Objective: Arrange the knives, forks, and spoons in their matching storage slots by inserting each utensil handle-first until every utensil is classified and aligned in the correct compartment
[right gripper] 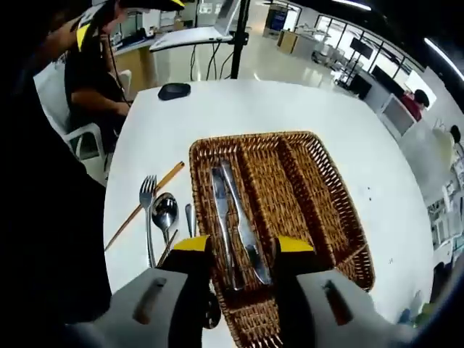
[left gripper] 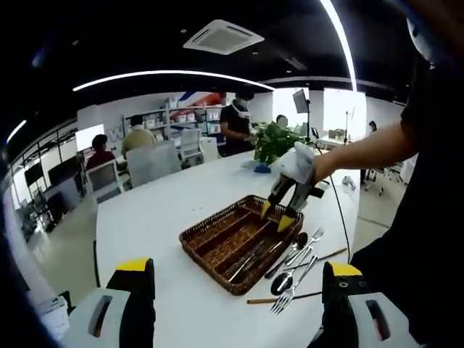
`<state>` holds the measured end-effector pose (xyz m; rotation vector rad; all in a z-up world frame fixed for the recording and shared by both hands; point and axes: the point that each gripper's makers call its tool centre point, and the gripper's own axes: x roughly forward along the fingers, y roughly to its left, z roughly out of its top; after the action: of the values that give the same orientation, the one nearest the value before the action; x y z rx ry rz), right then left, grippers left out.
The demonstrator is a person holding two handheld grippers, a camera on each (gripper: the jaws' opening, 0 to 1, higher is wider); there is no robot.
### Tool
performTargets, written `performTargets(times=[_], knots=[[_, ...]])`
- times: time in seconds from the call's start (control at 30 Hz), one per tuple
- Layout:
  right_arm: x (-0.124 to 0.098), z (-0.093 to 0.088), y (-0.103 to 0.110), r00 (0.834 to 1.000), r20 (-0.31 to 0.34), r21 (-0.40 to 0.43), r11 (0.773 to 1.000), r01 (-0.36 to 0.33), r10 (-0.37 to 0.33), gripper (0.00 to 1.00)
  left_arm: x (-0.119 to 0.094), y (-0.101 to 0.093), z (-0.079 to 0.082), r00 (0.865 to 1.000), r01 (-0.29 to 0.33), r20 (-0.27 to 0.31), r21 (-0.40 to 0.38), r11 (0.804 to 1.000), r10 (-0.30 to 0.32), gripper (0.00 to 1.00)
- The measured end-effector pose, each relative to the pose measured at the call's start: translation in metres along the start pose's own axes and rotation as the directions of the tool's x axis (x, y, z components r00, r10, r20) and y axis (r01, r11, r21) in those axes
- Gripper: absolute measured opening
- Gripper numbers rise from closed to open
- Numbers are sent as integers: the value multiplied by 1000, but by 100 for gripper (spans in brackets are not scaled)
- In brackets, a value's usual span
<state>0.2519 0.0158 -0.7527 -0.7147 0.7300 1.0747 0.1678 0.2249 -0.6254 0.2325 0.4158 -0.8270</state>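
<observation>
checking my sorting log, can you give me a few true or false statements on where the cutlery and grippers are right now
1. Two knives lie in the wicker tray. True.
2. The fork is already in a tray compartment. False: it lies on the white table beside the tray.
3. The right gripper hovers over the tray with nothing between its jaws. True.
4. The spoon lies on the table next to the fork. True.
5. The left gripper is clamped on a spoon. False: its jaws are apart and hold nothing.
6. The tray's right-hand compartments hold forks. False: they are empty.
</observation>
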Motion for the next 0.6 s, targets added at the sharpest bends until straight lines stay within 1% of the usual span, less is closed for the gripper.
performTargets(times=[0.1, 0.17, 0.23, 0.3, 0.33, 0.37, 0.43, 0.47, 0.53, 0.6], knots=[[-21, 1, 1, 997, 57, 57, 997, 48, -51, 39, 2, -2, 2, 1000, 5, -4, 2, 1000, -5, 100], [-37, 2, 1, 990, 114, 105, 992, 76, -88, 41, 4, -4, 3, 1000, 8, 0, -6, 1000, -8, 100], [-50, -1, 2, 985, 128, 139, 986, 94, -112, 46, 7, -8, 5, 1000, 11, 3, 1, 1000, -11, 100], [-65, -7, 2, 980, 140, 177, 977, 118, -144, 52, 10, -13, 6, 1000, 16, 0, 13, 1000, -16, 100], [-70, -10, 2, 979, 140, 189, 975, 121, -149, 55, 12, -15, 6, 1000, 20, -1, 19, 1000, -20, 100], [-80, -13, 0, 972, 146, 222, 964, 149, -184, 57, 13, -18, 7, 1000, 28, 0, 22, 999, -28, 100], [-93, -16, -3, 962, 165, 254, 952, 173, -219, 63, 17, -20, 9, 1000, 25, 3, 24, 999, -25, 100], [-101, -20, -3, 955, 178, 288, 940, 180, -238, 66, 18, -20, 11, 1000, 16, 8, 24, 1000, -16, 100], [-115, -29, -3, 944, 194, 333, 923, 192, -266, 74, 19, -20, 17, 1000, -11, 26, 15, 1000, 10, 100], [-127, -39, -4, 934, 204, 361, 909, 208, -294, 83, 21, -23, 21, 999, -24, 37, 3, 1000, 24, 100]])
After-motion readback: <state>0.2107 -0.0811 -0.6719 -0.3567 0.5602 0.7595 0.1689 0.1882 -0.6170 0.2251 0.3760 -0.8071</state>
